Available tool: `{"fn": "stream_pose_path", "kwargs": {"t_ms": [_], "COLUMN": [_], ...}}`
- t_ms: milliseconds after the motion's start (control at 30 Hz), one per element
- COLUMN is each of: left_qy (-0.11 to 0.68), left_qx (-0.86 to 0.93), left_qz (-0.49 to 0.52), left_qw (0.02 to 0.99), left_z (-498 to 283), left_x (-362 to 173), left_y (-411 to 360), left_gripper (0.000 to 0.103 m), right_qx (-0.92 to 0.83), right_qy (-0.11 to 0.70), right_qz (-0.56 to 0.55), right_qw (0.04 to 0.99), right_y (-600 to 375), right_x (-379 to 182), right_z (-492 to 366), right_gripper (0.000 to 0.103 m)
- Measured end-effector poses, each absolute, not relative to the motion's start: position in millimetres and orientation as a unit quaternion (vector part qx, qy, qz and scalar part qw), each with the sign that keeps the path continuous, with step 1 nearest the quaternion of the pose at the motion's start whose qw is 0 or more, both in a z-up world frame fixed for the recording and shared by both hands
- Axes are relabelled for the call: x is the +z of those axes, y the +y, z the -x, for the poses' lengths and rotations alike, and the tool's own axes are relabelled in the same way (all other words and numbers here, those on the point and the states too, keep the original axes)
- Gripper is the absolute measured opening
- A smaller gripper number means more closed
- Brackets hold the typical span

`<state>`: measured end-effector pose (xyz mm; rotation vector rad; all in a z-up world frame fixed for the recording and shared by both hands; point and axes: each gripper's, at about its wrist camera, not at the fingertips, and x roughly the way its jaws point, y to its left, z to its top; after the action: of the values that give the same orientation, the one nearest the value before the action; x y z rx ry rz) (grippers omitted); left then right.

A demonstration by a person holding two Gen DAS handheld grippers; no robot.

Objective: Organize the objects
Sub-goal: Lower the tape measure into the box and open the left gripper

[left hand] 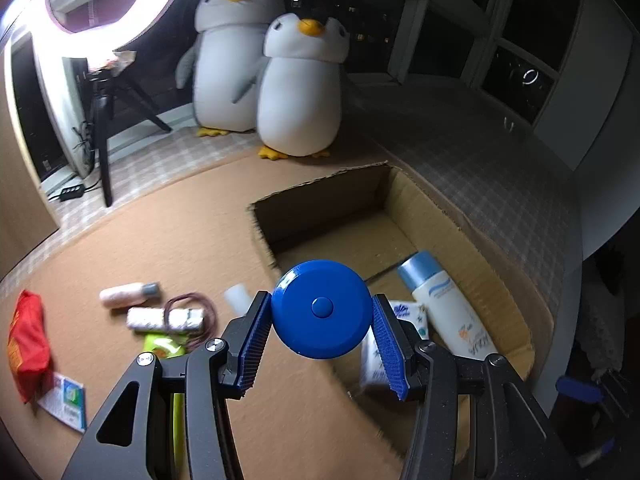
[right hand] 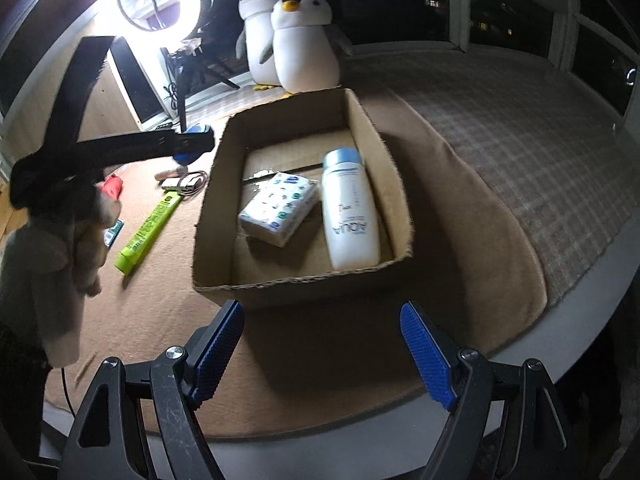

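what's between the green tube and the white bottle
In the right wrist view, the cardboard box's near-left wall and the tissue pack lie between the green tube and the white bottle.

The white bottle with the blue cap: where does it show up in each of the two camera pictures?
Left wrist view: the white bottle lies at lower right, in the cardboard box, right of the blue disc the left gripper holds.
Right wrist view: the bottle lies near the middle, along the box's right wall, beside the tissue pack.
Shared landmark: the two plush penguins behind the box.
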<state>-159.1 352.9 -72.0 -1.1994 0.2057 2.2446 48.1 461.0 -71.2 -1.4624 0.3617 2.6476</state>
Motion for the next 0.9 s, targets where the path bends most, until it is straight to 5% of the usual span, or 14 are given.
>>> {"fn": "stream_pose_path", "kwargs": {"t_ms": [267,400,900], "left_qy": [0.091,0.081,0.066], "left_qx": [0.834,0.832,0.845], "left_qz": [0.457,0.457,0.454], "left_qw": [0.295,0.304,0.275], "left_z": [167.4,167.7,169.0], "left_x": [-89.7,-89.3,-80.7], "left_y": [387.0,387.6,329.4], "left_gripper": [0.054,0.082,0.082], "right_qx": [0.862,0.860,0.857], "right_qy": [0.129,0.135,0.133], "right_qz": [0.487,0.489,0.496], "right_qw": [0.053,0.052,0.027], "right_y": [474.0,477.1,453.9], "right_x": [-79.2,-80.2,-82.7], "right_z": [-49.4,-49.0,-38.1], "right_gripper": [0.077,0.077,0.077]}}
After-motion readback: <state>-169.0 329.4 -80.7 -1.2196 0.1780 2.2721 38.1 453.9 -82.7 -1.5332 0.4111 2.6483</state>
